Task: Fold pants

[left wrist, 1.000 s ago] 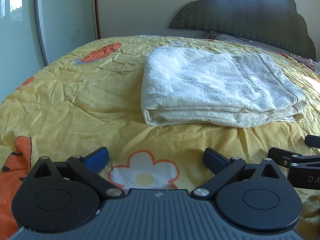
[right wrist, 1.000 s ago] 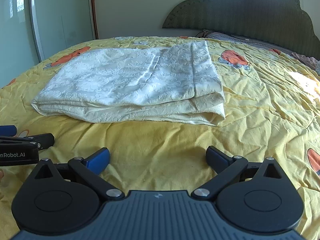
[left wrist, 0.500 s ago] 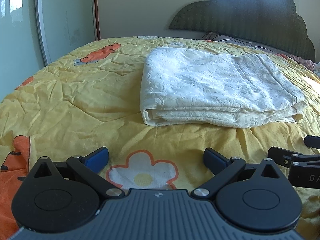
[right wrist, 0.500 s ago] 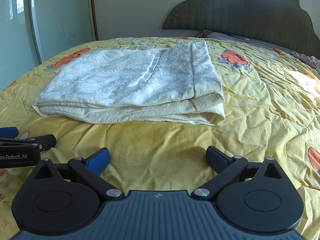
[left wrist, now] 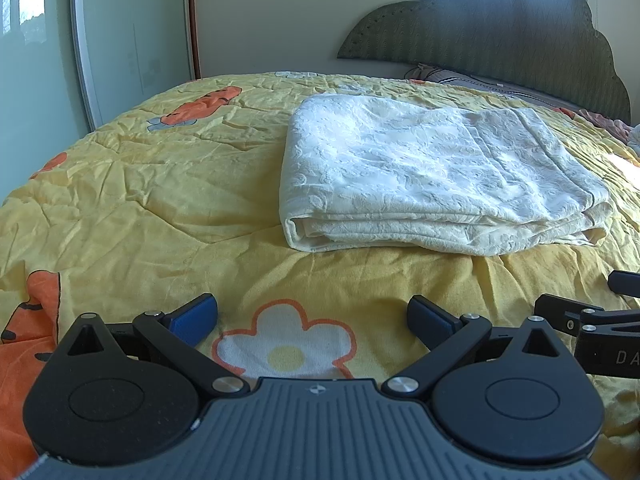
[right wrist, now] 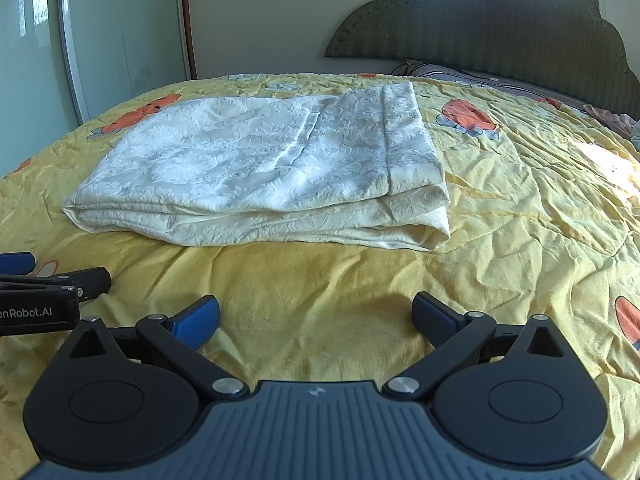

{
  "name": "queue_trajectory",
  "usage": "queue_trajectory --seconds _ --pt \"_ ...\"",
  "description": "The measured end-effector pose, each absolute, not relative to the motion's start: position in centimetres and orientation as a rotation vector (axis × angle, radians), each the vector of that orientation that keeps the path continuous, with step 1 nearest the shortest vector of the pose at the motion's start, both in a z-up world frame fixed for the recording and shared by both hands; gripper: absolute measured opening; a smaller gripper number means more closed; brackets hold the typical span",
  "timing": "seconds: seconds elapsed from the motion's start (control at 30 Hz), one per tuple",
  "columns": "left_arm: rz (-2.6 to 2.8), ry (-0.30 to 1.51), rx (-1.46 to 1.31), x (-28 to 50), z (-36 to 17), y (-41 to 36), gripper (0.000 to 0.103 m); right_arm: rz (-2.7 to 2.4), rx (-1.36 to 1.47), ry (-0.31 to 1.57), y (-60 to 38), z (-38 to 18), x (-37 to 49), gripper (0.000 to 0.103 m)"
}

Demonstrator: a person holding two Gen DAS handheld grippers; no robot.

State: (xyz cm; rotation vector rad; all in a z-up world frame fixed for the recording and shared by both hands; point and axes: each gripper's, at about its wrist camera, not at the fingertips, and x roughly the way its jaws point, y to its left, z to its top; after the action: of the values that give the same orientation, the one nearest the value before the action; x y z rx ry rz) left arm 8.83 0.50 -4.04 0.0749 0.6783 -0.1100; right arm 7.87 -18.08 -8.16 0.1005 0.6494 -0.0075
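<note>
One pair of cream pants (left wrist: pixel 432 176), already folded into a flat multi-layer rectangle, lies on the yellow bedspread (left wrist: pixel 152 200) toward the middle of the bed, well clear of both tools. In the left wrist view its rounded fold faces left and near, with stacked edges showing along the near side; in the right wrist view the same bundle (right wrist: pixel 260 172) shows a hemmed band along its right end and loosely aligned layers at the near right corner. The left gripper (left wrist: pixel 312 316) hovers low over a white flower print (left wrist: pixel 286 340) on the spread, jaws spread wide and holding nothing. The right gripper (right wrist: pixel 316 316) sits just beside it, likewise wide apart and empty, over plain yellow cloth. Each tool's side shows at the edge of the other's view. Beyond the bundle stand a dark scalloped headboard (left wrist: pixel 500 28) at the far right and a pale sliding door (left wrist: pixel 120 40) at the far left. Judged from the layers, the folding appears complete or nearly so. Risks from here: a further fold gripped at one layer only would peel the stack open; a pinch that catches the bedspread together with the pants would drag both; lifting the loose right corner unevenly would skew the rectangle.
</note>
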Motion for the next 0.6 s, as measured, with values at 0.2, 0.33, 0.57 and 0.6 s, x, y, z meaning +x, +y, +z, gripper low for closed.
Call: queue_trajectory --seconds 0.2,0.33,0.57,0.6 --pt "-0.139 0.678 0.080 8.72 -4.07 0.35 0.103 -0.007 0.101 0.649 -18.10 -8.18 7.87 0.103" --pt "-0.138 0.678 0.082 8.72 -4.10 0.26 0.103 -0.008 0.099 0.650 -18.05 -8.17 7.90 0.103" --pt "-0.138 0.677 0.081 8.71 -4.10 0.30 0.103 -0.007 0.101 0.649 -18.07 -8.16 7.89 0.103" --pt "-0.137 0.677 0.081 8.71 -4.10 0.27 0.103 -0.008 0.101 0.649 -18.07 -8.16 7.89 0.103"
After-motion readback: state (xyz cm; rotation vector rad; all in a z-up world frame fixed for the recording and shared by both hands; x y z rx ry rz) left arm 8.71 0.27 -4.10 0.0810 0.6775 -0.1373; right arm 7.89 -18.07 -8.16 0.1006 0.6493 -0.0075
